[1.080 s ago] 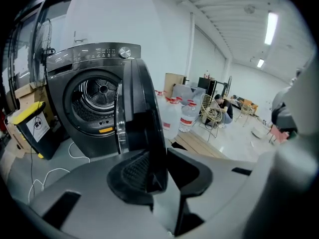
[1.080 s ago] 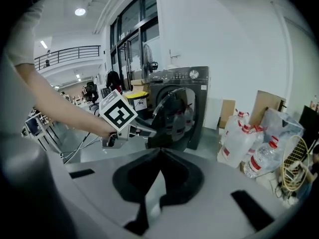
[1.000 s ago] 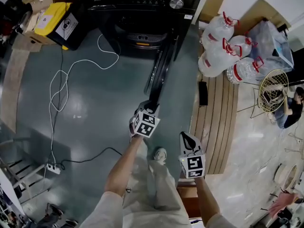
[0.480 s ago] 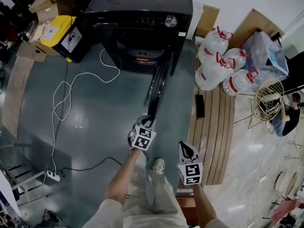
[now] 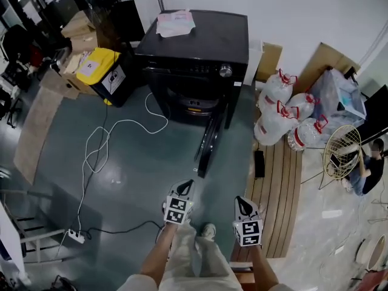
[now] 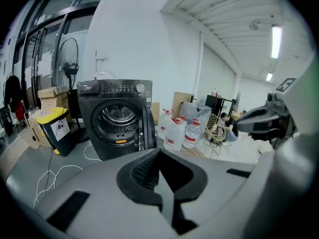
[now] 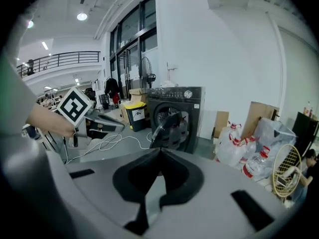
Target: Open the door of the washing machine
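A: L claw (image 5: 187,185) status?
B: Jaws closing right down, pads together, nothing btwn. R claw (image 5: 242,200) clenched too, empty. We hold nothing.
A: Where's the door (image 5: 209,143)?
B: Ahead of both claws, well apart from them, nearer the L one. It's swung open, edge-on to us, hinged at the right of the drum (image 5: 190,99).
A: Washer (image 5: 200,44)?
B: Farther ahead, by the wall, cloth (image 5: 174,23) on top.
A: Anything else we see?
B: Water jugs (image 5: 282,111) ahead-right of R claw. Yellow bin (image 5: 104,71) far ahead-left of L claw, beside the washer.
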